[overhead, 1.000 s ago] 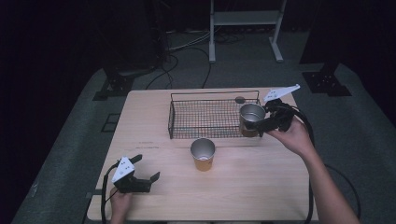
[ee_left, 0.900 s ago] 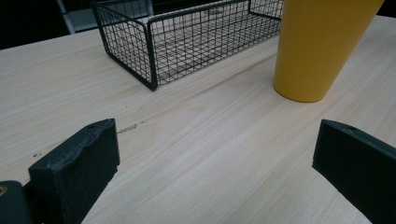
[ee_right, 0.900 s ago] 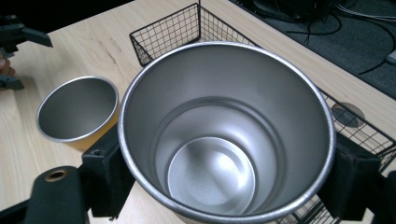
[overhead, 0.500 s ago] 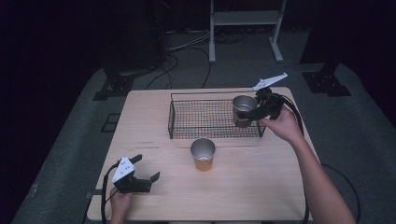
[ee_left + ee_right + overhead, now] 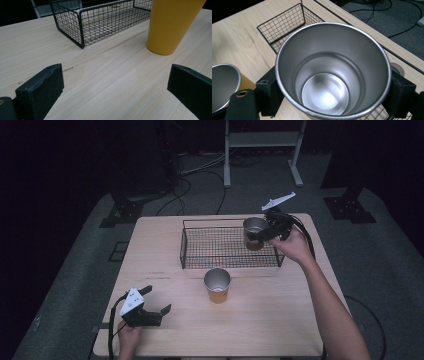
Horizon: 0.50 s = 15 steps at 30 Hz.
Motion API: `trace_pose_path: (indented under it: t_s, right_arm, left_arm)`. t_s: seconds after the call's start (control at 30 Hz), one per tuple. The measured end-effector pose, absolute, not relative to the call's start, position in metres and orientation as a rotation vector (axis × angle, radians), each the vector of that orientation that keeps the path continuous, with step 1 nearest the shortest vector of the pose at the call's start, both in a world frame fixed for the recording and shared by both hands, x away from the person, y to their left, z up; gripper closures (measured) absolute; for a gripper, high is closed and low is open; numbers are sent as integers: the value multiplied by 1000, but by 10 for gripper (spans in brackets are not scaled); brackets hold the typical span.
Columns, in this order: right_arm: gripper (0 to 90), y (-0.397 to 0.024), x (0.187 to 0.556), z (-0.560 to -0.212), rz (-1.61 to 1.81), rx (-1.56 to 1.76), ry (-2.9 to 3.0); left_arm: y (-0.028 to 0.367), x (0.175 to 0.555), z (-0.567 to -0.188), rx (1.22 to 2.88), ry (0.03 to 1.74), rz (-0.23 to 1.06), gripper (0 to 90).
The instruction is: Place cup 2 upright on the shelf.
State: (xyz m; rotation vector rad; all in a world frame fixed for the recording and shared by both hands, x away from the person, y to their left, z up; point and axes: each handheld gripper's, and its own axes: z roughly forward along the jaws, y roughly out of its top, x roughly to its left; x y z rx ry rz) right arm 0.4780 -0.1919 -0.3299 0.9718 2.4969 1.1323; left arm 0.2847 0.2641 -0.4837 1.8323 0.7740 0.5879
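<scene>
Gripping smooth round steel cup (image 5: 329, 75) (right claw (image 5: 332, 96)) over black wire-mesh basket (image 5: 220, 251)

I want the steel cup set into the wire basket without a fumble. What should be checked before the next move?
1. Right tool clamped on the steel cup: ok, jaws press both sides.
2. Cup upright, nothing inside: ok, bare bottom shows in the right gripper view.
3. Cup over the wire basket: ok, above its right end.
4. Basket floor free below: ok, no objects on the mesh.
5. Yellow cup out of the path: ok, it stands in front of the basket.
6. Left tool clear: ok, open, low at the near left.
</scene>
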Motion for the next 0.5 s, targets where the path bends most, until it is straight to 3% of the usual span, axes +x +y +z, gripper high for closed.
trace_pose_path:
  t_s: [0.5]
  right_arm:
    - [177, -182, 507, -341, 1118, 1047, 2483]
  left_arm:
    - [264, 285, -483, 1833, 774, 584, 0]
